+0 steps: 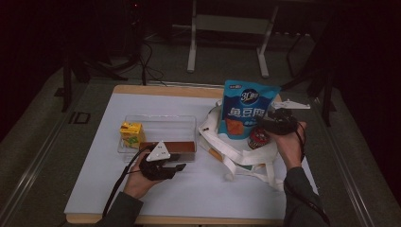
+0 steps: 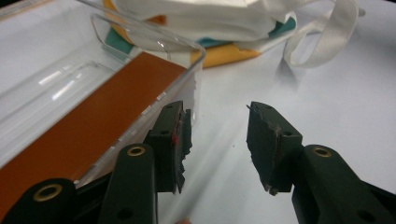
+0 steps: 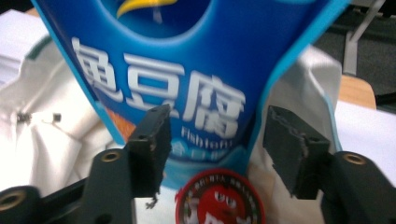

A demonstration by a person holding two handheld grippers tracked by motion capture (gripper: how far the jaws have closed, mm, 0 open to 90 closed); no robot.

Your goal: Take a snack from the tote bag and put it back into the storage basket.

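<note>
A blue snack pouch (image 1: 248, 109) stands upright in a white tote bag (image 1: 236, 153), with a red round candy tin (image 1: 258, 137) at its foot. My right gripper (image 1: 265, 124) is open just right of the pouch; in the right gripper view its jaws (image 3: 212, 149) frame the pouch (image 3: 187, 70) and tin (image 3: 219, 203) without touching them. My left gripper (image 1: 177, 166) is open at the near right corner of a clear tray (image 1: 161, 118). The tray holds a brown box (image 1: 170, 147) and a yellow juice carton (image 1: 131, 133). The left gripper (image 2: 217, 140) has nothing between its pads.
The tray wall (image 2: 154, 39) runs beside my left gripper's left finger, with the brown box (image 2: 93, 121) inside. The bag's straps (image 1: 265, 172) trail over the white mat (image 1: 94, 189) toward the front right. Metal stand legs (image 1: 191, 52) rise beyond the table.
</note>
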